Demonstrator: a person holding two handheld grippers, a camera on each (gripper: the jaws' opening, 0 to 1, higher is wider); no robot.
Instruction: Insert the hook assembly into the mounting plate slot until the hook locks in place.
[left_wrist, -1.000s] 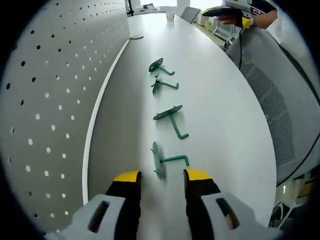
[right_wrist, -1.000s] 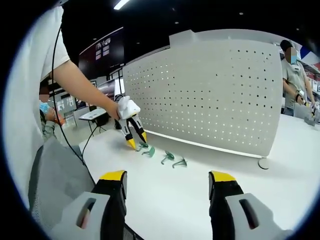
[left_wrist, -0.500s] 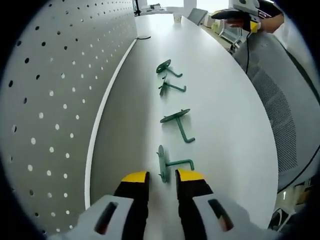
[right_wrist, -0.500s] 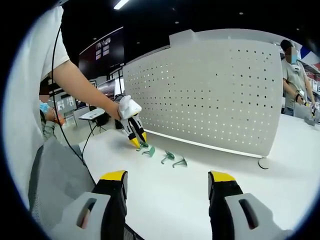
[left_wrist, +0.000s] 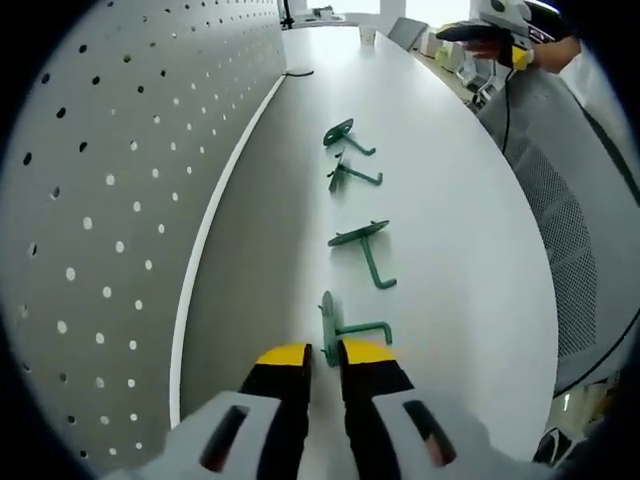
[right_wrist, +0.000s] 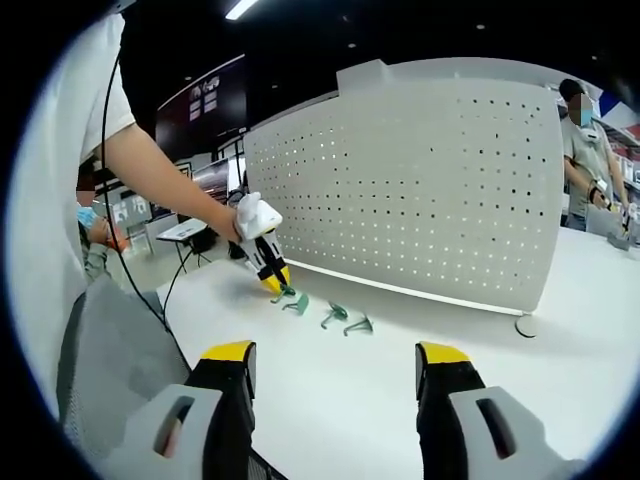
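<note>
Left gripper (left_wrist: 325, 357): I see its yellow-tipped fingers (left_wrist: 284, 357) drawn close together around the base plate of the nearest hook (left_wrist: 340, 328). The gap between them is narrow and the plate's lower edge sits in it; I cannot tell whether the pads actually touch the metal, so I cannot tell if it is gripping or just nearly closed. In the right gripper view the same gripper (right_wrist: 274, 285) shows at the far left of the bench (right_wrist: 400, 370), tips down at the first hook in the row, held by a person's hand (right_wrist: 228, 222).

Hooks: four green ones lie in a line on the white bench (left_wrist: 450, 200), running away from the left gripper. The second hook (left_wrist: 366, 248) lies just beyond the nearest, tipped over with its stem pointing right. The third hook (left_wrist: 350, 175) and fourth hook (left_wrist: 345, 135) sit farther along, close to each other.

Pegboard (left_wrist: 110, 190): a white perforated panel stands upright along the left edge of the bench, well apart from the hooks. None of the hooks is in it.

Right gripper (right_wrist: 335, 372): fingers wide apart, nothing between them, hovering over the near edge of the bench. A grey mesh chair back (right_wrist: 110, 370) is at the near left.
</note>
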